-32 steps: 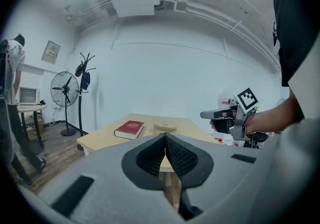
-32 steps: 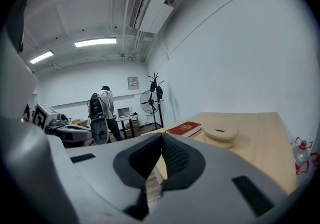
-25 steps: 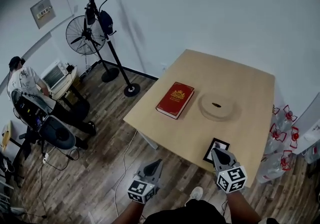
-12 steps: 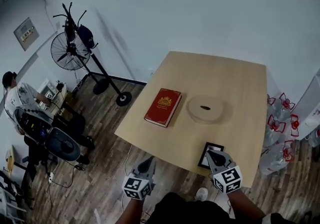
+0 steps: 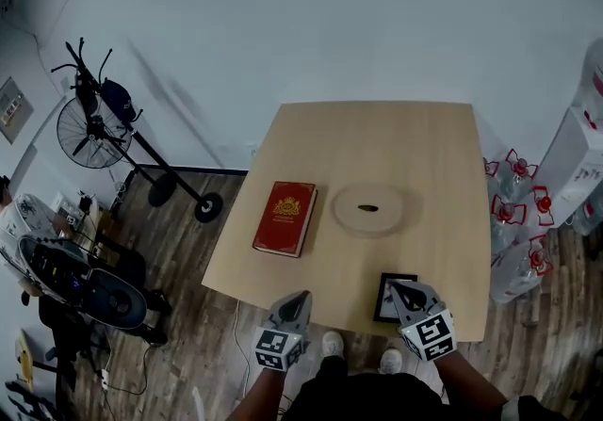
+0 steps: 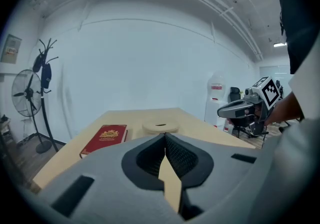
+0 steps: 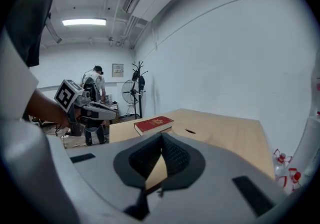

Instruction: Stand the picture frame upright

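Two grippers in the head view: left gripper [image 5: 300, 297] is just off the table's [image 5: 415, 141] near edge, right gripper [image 5: 396, 288] over the picture frame [image 5: 382, 304], which lies flat by that edge. Red book [image 5: 285, 218] has a gold crest, lettering too small to read; round wooden disc [image 5: 369, 209] sits beside it. Fan [image 5: 87, 132] and water bottles [image 5: 509, 221] flank the table.
Left gripper view: jaws together, nothing between.
Right gripper view: jaws pressed together, empty; a person [image 7: 95, 85] stands far back.

1. Far half of the light wooden table [image 5: 396, 141]: bare, wide open.
2. Mid-table sit a red hardback book [image 5: 285, 218] and round wooden disc [image 5: 369, 210], gap between.
3. Near edge: black picture frame [image 5: 383, 306] lying flat.
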A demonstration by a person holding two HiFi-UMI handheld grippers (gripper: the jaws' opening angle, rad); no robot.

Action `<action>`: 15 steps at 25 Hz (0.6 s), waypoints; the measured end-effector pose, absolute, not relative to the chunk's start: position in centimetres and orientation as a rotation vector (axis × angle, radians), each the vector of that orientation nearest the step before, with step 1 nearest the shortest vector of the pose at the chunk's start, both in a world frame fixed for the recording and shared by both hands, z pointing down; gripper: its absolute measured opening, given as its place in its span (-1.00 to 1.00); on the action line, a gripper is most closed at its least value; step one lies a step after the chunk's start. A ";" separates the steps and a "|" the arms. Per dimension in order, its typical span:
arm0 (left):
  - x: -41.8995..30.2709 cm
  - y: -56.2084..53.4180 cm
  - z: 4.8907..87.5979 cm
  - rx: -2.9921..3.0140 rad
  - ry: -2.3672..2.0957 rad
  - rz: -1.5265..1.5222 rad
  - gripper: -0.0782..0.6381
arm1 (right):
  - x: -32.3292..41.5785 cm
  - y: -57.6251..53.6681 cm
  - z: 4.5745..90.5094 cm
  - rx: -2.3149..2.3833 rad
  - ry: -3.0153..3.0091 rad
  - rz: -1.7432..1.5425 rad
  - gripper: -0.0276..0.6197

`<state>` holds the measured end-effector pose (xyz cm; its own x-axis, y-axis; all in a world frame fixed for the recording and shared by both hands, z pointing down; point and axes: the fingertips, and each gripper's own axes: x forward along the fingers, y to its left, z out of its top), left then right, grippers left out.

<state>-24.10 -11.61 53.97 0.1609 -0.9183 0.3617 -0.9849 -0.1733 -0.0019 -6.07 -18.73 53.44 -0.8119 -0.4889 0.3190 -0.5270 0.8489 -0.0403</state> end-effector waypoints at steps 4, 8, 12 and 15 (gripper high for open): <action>-24.3 -14.5 54.6 2.285 -1.732 0.432 -0.77 | -6.9 -20.1 54.8 0.860 -2.671 0.246 -0.89; -24.2 -16.8 55.1 2.365 -1.624 0.446 -0.77 | -6.6 -21.1 56.5 0.960 -2.592 0.311 -0.89; -23.8 -17.7 56.8 2.380 -1.536 0.448 -0.77 | -5.6 -21.2 59.0 1.018 -2.505 0.371 -0.89; -23.2 -17.9 57.7 2.392 -1.482 0.445 -0.77 | -4.3 -21.4 60.7 1.098 -2.424 0.413 -0.89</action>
